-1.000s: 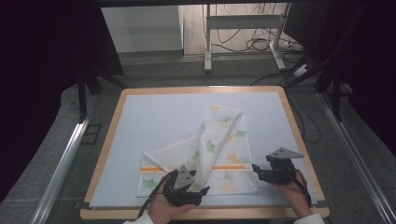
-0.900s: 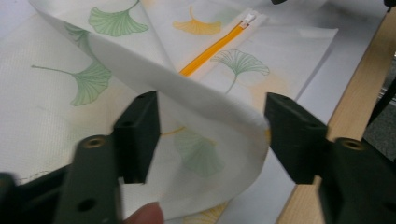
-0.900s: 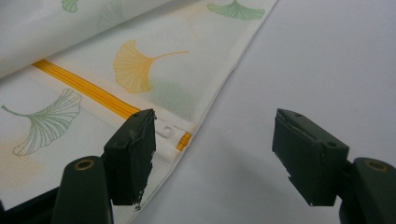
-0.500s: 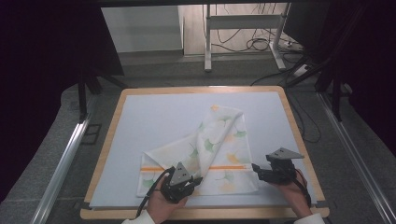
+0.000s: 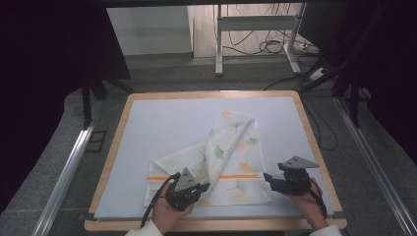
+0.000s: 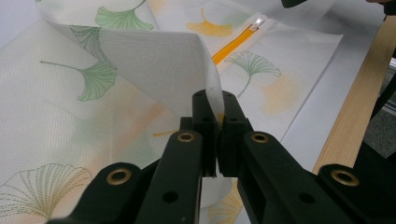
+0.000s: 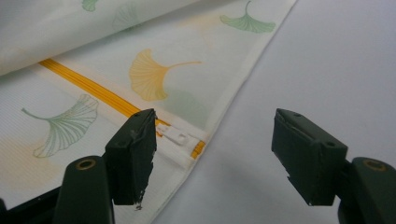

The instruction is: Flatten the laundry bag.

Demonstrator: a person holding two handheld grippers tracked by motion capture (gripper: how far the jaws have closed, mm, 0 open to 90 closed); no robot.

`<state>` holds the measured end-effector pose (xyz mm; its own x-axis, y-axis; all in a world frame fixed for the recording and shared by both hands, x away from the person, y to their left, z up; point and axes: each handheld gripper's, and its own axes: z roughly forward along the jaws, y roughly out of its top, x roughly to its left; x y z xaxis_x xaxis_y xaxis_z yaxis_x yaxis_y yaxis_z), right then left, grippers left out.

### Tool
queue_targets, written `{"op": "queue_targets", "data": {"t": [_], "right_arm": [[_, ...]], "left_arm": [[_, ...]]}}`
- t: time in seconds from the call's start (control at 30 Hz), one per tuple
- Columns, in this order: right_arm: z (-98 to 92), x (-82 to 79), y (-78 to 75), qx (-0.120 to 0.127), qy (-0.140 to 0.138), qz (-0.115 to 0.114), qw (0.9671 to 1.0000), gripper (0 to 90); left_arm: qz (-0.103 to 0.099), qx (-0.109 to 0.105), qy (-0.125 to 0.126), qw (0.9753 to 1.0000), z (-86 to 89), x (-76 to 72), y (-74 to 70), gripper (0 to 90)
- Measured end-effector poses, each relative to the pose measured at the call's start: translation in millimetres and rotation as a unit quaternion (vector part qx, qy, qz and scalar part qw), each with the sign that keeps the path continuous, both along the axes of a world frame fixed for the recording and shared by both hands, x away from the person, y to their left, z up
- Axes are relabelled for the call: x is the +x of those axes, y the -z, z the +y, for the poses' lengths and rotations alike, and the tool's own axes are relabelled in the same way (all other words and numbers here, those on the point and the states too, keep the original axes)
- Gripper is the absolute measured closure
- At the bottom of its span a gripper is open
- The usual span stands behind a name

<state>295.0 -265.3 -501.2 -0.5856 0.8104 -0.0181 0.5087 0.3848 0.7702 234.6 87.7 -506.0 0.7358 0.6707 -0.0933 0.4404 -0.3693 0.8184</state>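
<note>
Left gripper (image 6: 213, 128) with jaws pressed together; right gripper (image 7: 215, 156) with jaws wide apart.

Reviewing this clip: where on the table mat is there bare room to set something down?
Free: the far strip of the mat beyond the mesh bag, and its left side toward the wooden rim. A narrower bare strip lies right of the bag. Crowded: the near edge, where the left gripper pinches the bag and the right gripper hovers open.

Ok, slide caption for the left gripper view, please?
Left hand-held gripper shut on a folded edge of the ginkgo-print mesh bag, orange zipper beyond.
</note>
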Motion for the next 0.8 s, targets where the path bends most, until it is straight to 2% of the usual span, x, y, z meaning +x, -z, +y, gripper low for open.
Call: {"op": "queue_targets", "data": {"t": [0.2, 0.33, 0.4, 0.43, 0.5, 0.53, 0.63, 0.8], "right_arm": [[3.5, -2.7, -2.1, 0.011, -0.011, 0.000, 0.9999, 33.2], [7.1, -5.2, -4.0, 0.023, -0.018, 0.003, 0.9996, 38.6], [8.4, -6.2, -4.3, 0.021, -0.023, 0.004, 0.9995, 41.3], [8.9, -6.4, -4.1, 0.021, -0.025, 0.005, 0.9995, 43.9], [11.1, -7.9, -4.3, 0.020, -0.031, 0.005, 0.9993, 59.7], [11.1, -7.9, -4.3, 0.020, -0.031, 0.005, 0.9993, 59.7], [12.5, -8.7, -5.5, 0.019, -0.024, 0.007, 0.9995, 71.7], [14.8, -9.1, -5.0, 0.021, -0.039, 0.012, 0.9989, 83.5]], "left_arm": [[-0.001, -0.001, -0.005, 1.0000, 3.8, 1.1, -1.5, 88.1], [0.002, -0.001, -0.007, 1.0000, 6.9, 2.7, -1.8, 88.1], [0.002, -0.001, -0.008, 1.0000, 8.5, 3.5, -2.3, 88.2], [0.002, -0.002, -0.010, 0.9999, 9.6, 4.0, -2.6, 88.1], [0.002, -0.003, -0.012, 0.9999, 11.3, 4.8, -3.2, 88.2], [0.001, -0.002, -0.014, 0.9999, 12.3, 5.2, -3.5, 88.2], [0.000, -0.003, -0.016, 0.9999, 14.5, 6.1, -4.1, 88.2], [-0.002, -0.001, -0.020, 0.9998, 17.5, 7.4, -4.7, 88.2]]}}
